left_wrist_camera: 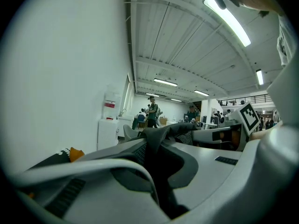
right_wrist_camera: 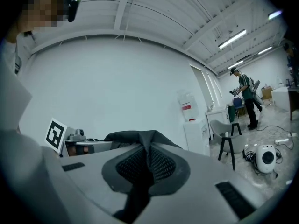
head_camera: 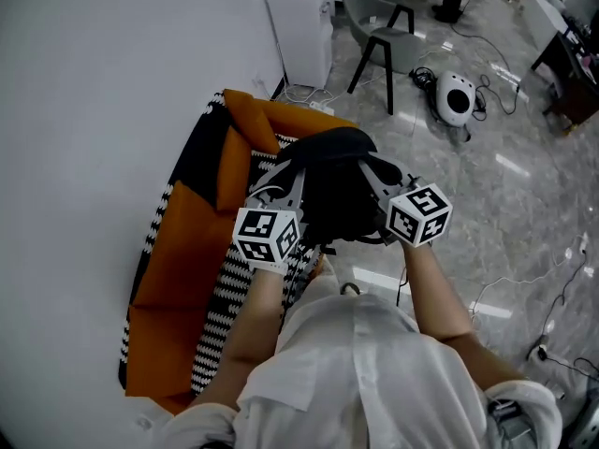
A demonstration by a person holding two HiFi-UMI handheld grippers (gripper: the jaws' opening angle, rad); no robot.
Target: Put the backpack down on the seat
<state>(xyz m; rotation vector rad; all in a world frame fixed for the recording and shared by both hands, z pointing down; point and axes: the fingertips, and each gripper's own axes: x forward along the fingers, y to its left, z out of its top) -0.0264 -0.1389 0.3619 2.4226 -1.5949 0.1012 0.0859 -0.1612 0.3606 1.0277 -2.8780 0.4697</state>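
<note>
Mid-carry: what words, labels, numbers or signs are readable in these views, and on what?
No text is legible in any view.
Red label on the white unit: too small and blurred to read.
Marker cubes: black-and-white square patterns, no letters or numbers.
Backpack: no print visible.

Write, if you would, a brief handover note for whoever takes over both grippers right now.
Left gripper: shut on the backpack.
Right gripper: shut on the backpack too.
Backpack: held between both grippers at the edge of the orange seat by the wall. Whether it touches the seat cannot be told.
Done: backpack gripped, at the seat.
Left: lower it onto the seat, then open both grippers.
</note>
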